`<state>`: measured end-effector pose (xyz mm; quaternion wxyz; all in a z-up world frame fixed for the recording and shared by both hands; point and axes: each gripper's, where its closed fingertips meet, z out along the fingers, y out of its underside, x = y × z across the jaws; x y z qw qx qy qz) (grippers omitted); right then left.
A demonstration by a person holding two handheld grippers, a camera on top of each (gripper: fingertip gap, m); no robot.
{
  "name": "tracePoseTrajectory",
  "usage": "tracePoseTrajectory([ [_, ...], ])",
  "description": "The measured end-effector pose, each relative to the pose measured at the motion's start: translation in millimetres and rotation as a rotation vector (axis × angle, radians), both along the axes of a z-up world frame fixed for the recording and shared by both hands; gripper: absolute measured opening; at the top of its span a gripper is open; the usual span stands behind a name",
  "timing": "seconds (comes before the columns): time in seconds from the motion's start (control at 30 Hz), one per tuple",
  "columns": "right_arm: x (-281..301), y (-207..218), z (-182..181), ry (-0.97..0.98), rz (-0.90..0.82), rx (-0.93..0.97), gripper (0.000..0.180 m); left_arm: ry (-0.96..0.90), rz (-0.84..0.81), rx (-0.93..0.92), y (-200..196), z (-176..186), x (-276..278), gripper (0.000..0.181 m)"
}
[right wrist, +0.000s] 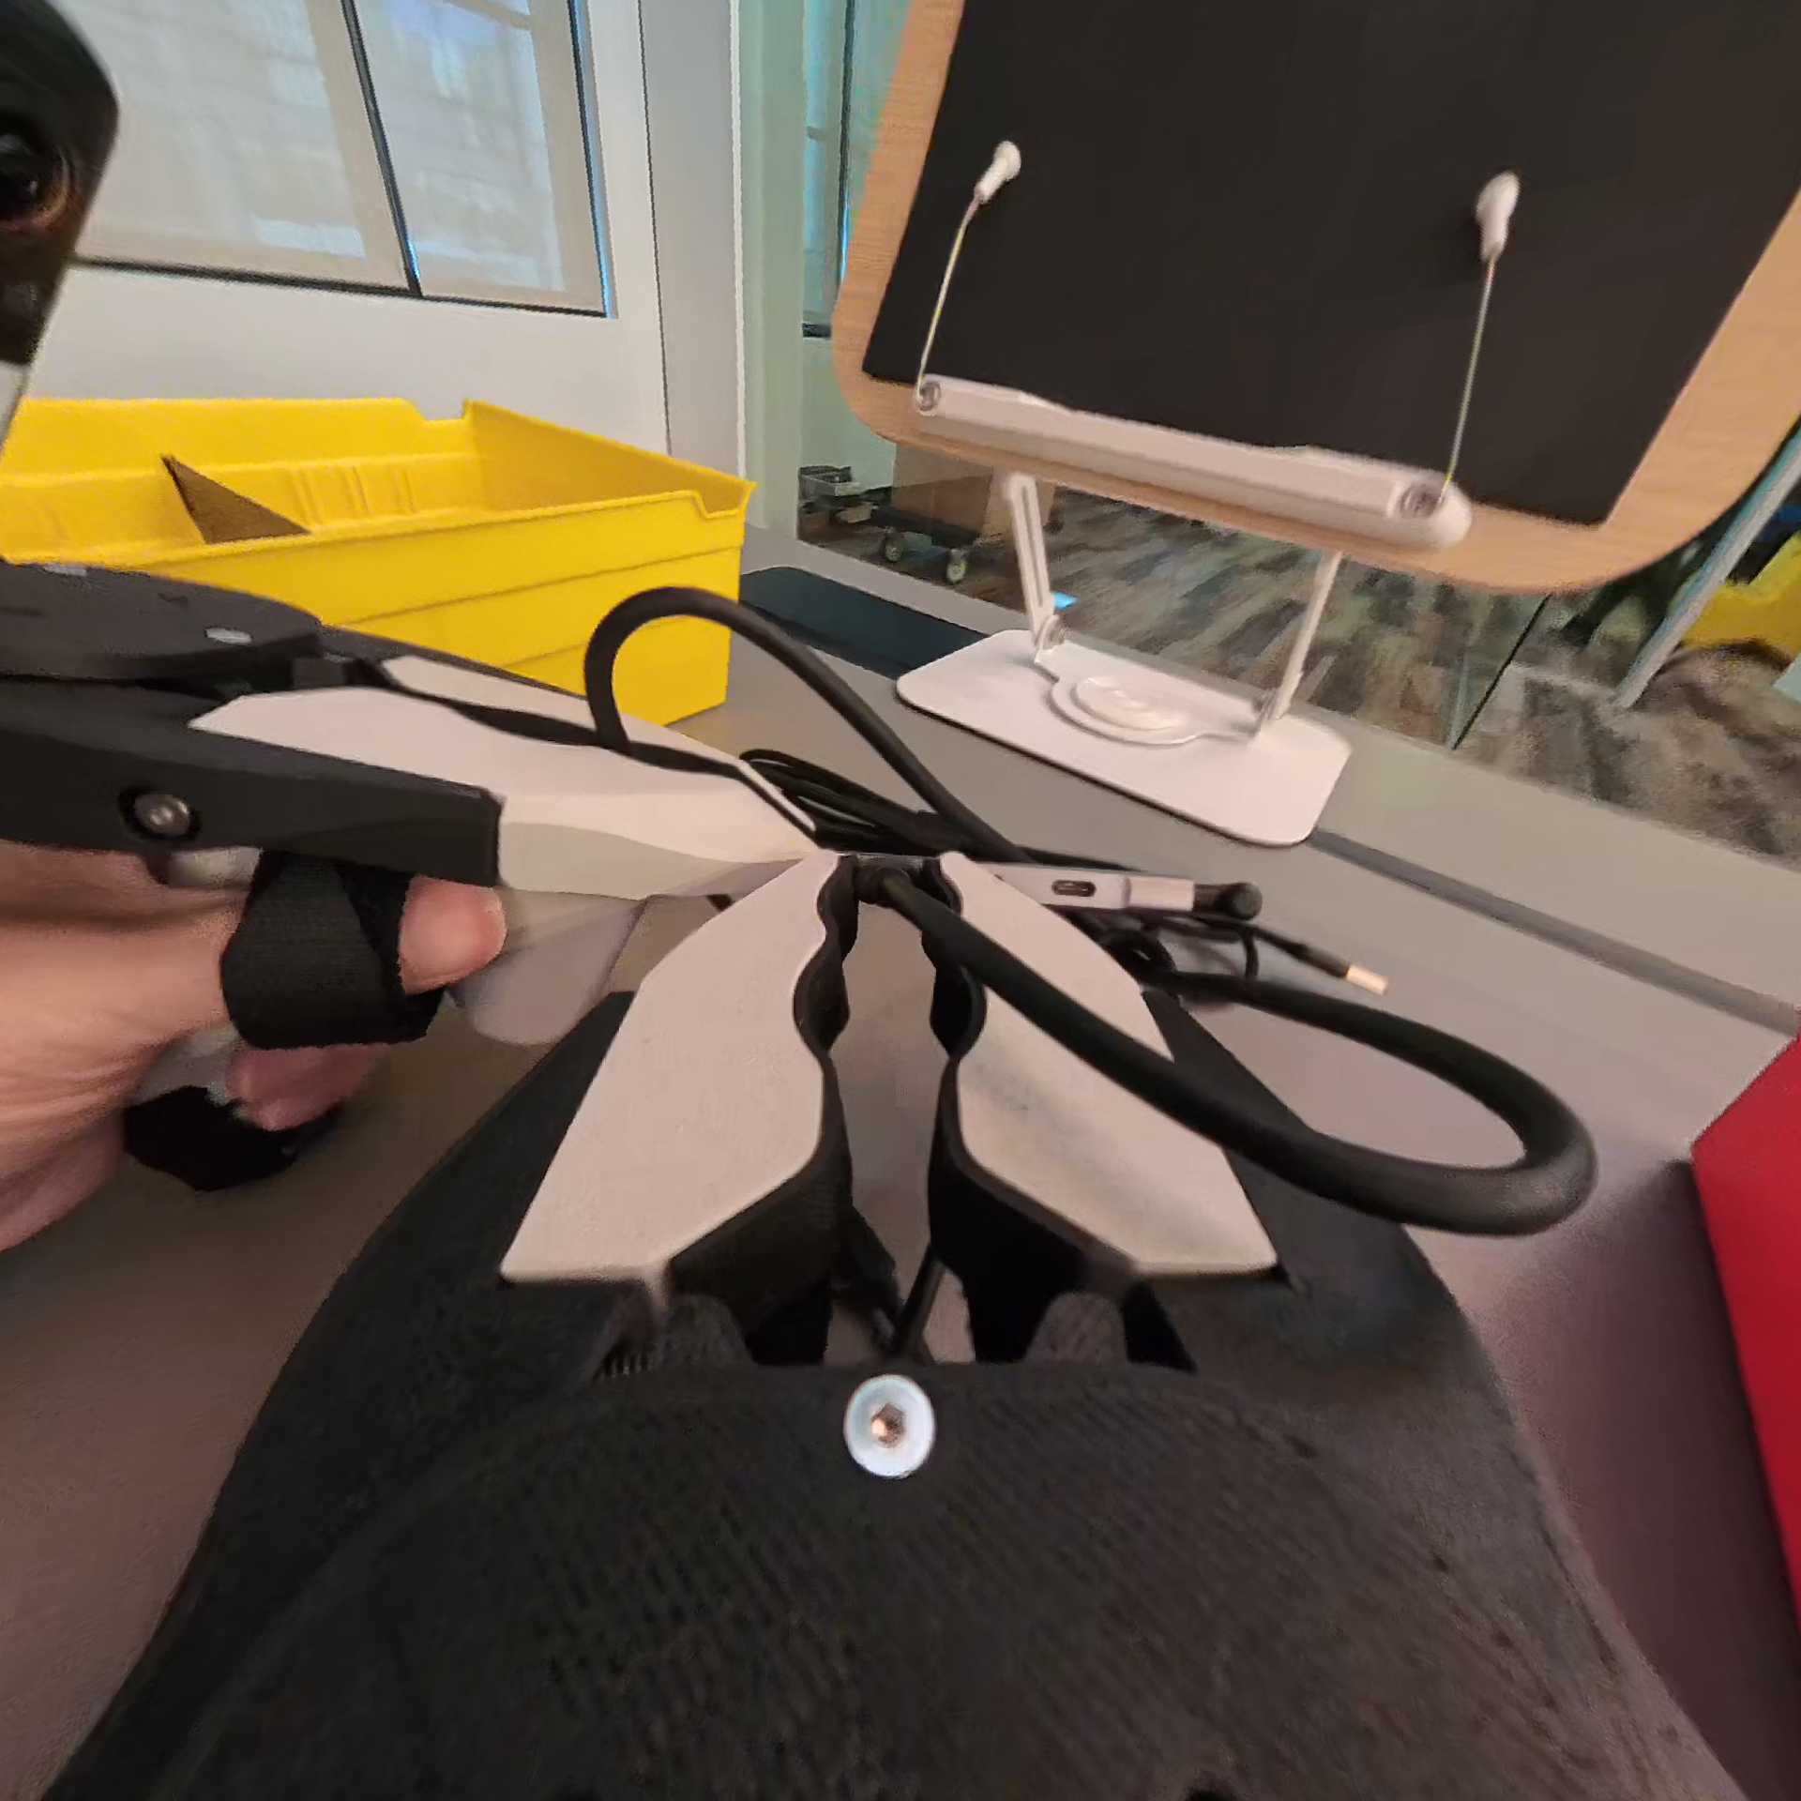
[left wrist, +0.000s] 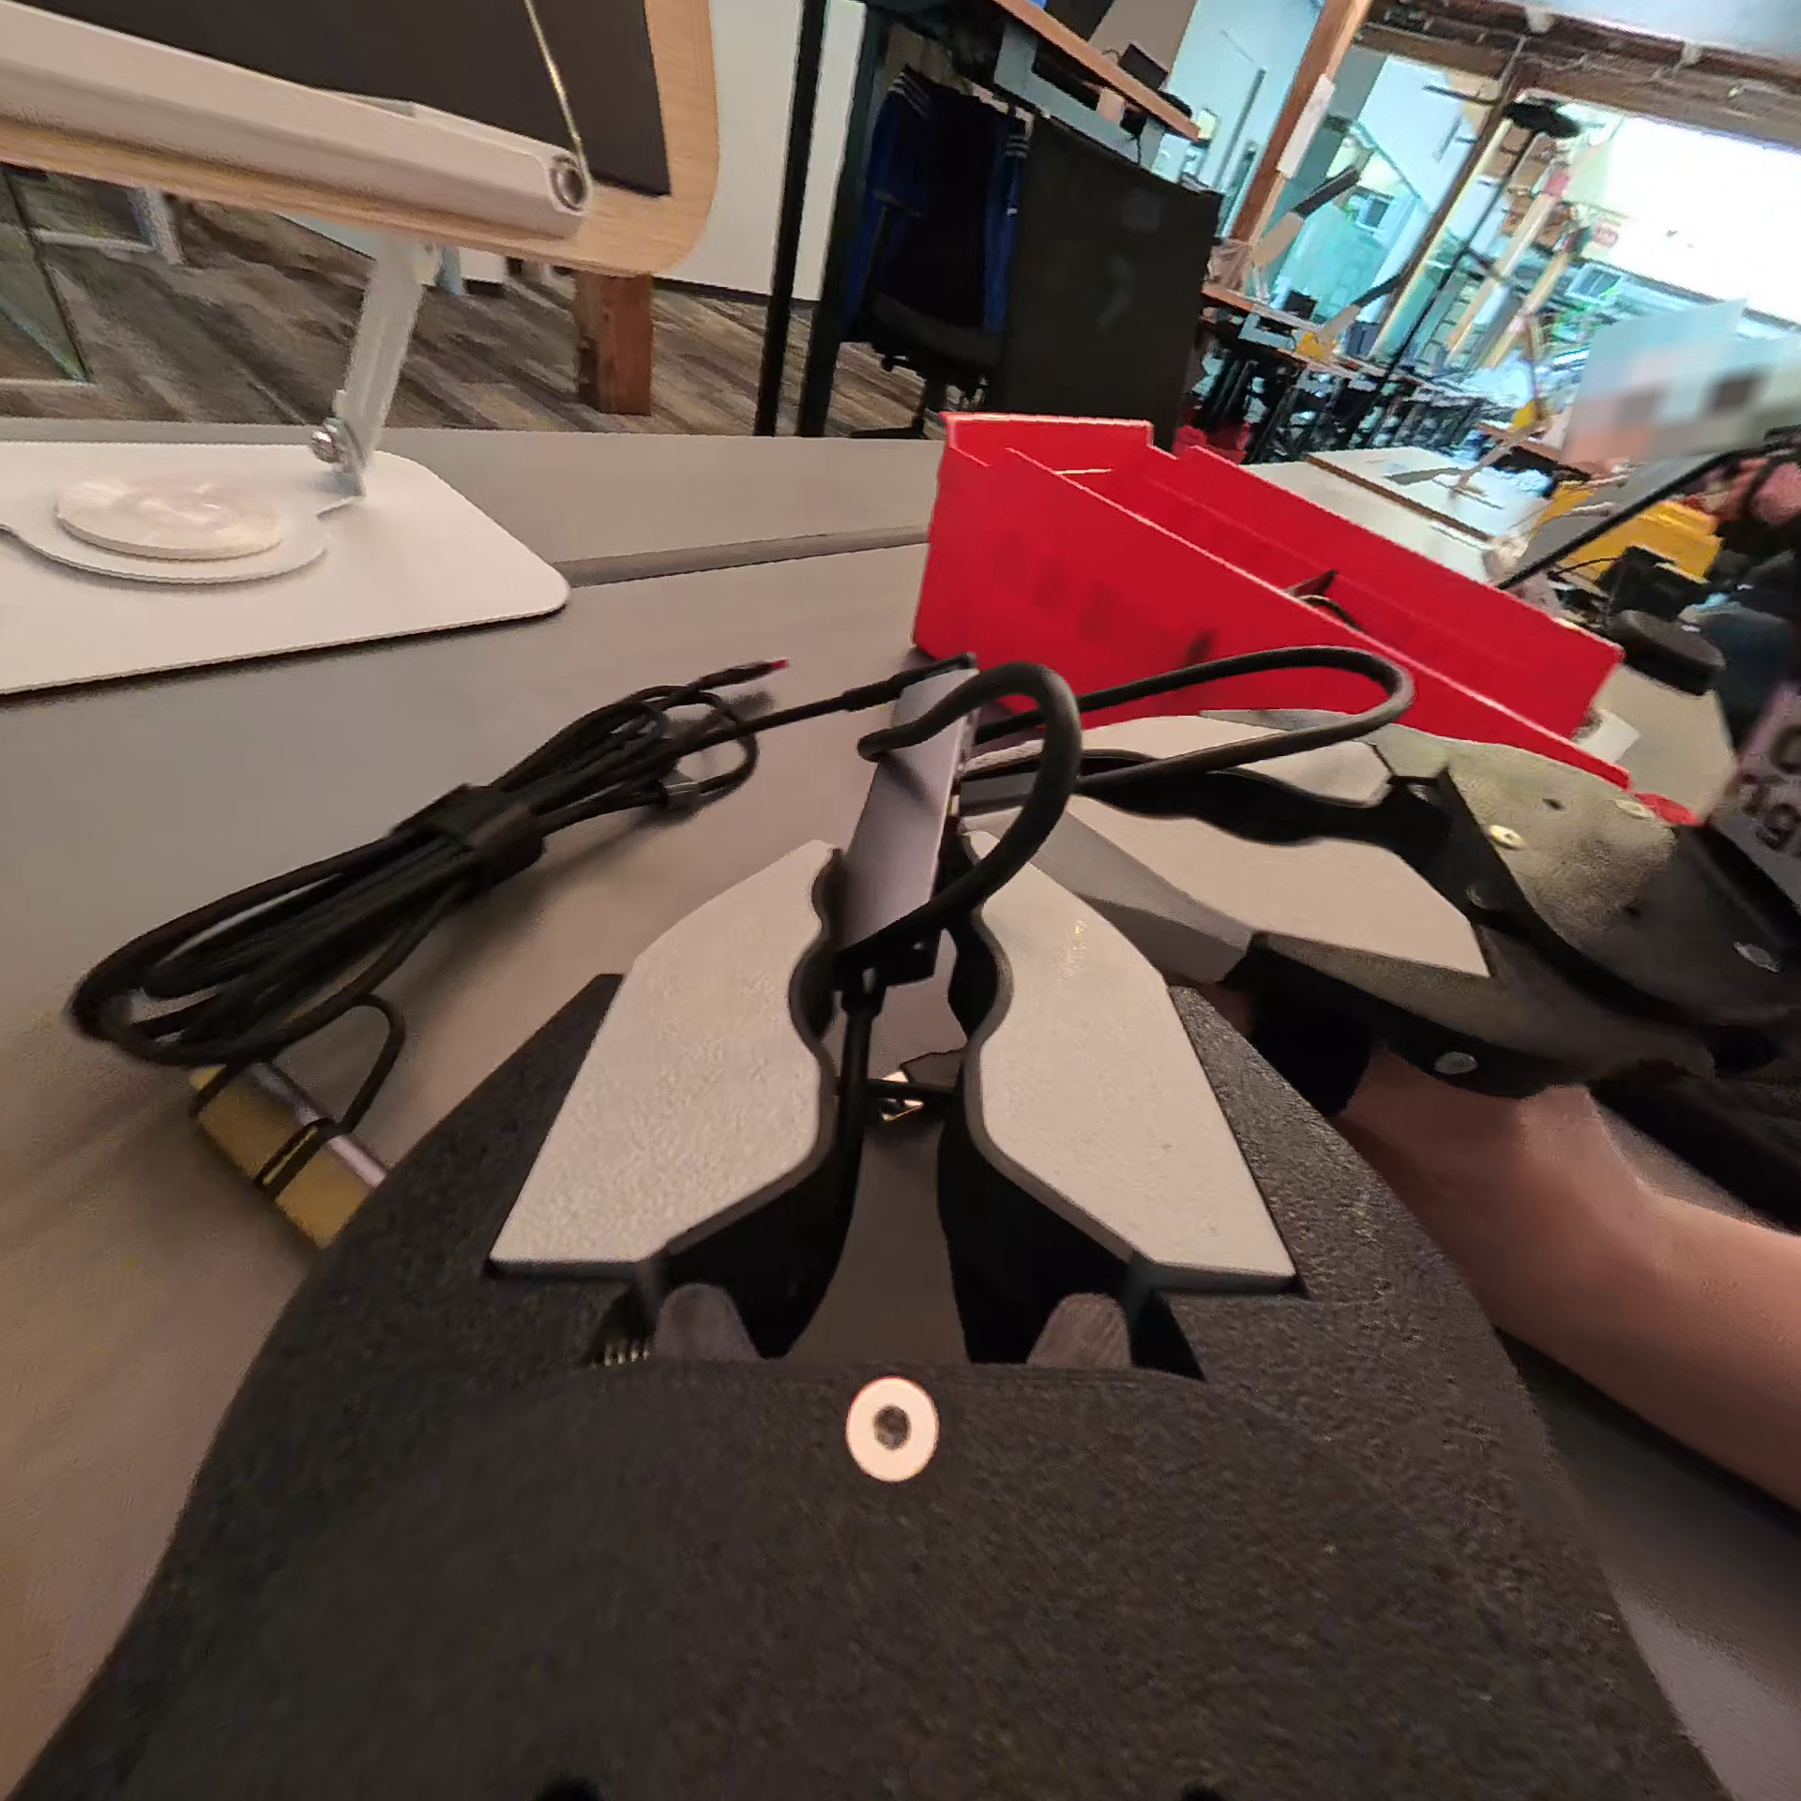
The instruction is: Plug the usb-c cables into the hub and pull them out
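Observation:
My left gripper (left wrist: 901, 858) is shut on the slim grey hub (left wrist: 911, 780), which stands out past its fingertips. The hub also shows in the right wrist view (right wrist: 1072, 887), with a port on its side. My right gripper (right wrist: 889, 867) is shut on the end of a thick black usb-c cable (right wrist: 1462, 1160), right at the hub; whether the plug is seated is hidden. In the left wrist view the right gripper (left wrist: 979, 789) comes in from the right. The left gripper (right wrist: 794, 838) enters from the left in the right wrist view. A tied cable bundle (left wrist: 390, 877) lies left, with a loose plug (right wrist: 1364, 979).
A red bin (left wrist: 1169, 585) stands behind the hub, a yellow bin (right wrist: 439, 546) at the back left. A stand's white base (right wrist: 1169, 741) and tilted board (right wrist: 1316, 244) are at the far side. A yellow and black object (left wrist: 283, 1150) lies near the left. A person's hands (right wrist: 97, 1023) hold the grippers. Left and right tips are no more than a few centimetres apart.

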<state>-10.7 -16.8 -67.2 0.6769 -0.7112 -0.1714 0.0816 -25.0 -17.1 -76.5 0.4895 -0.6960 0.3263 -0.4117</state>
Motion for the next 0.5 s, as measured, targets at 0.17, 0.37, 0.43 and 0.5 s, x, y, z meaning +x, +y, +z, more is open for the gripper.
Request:
tracePoseTrajectory([
  [0.17, 2, -8, 7, -0.073, -0.037, 0.082, 0.013, -0.006, -0.048, 0.020, -8, 6, 3, 0.012],
  [0.37, 5, -26, 22, -0.050, 0.028, 0.177, 0.013, -0.168, -0.228, 0.012, -27, 24, 6, 0.011],
  [0.43, 8, -26, 23, -0.036, 0.030, 0.178, 0.013, -0.173, -0.251, -0.045, -28, 21, 4, 0.019],
  [0.5, 10, -26, 25, -0.010, 0.034, 0.182, 0.013, -0.180, -0.276, -0.098, -30, 19, 1, 0.027],
])
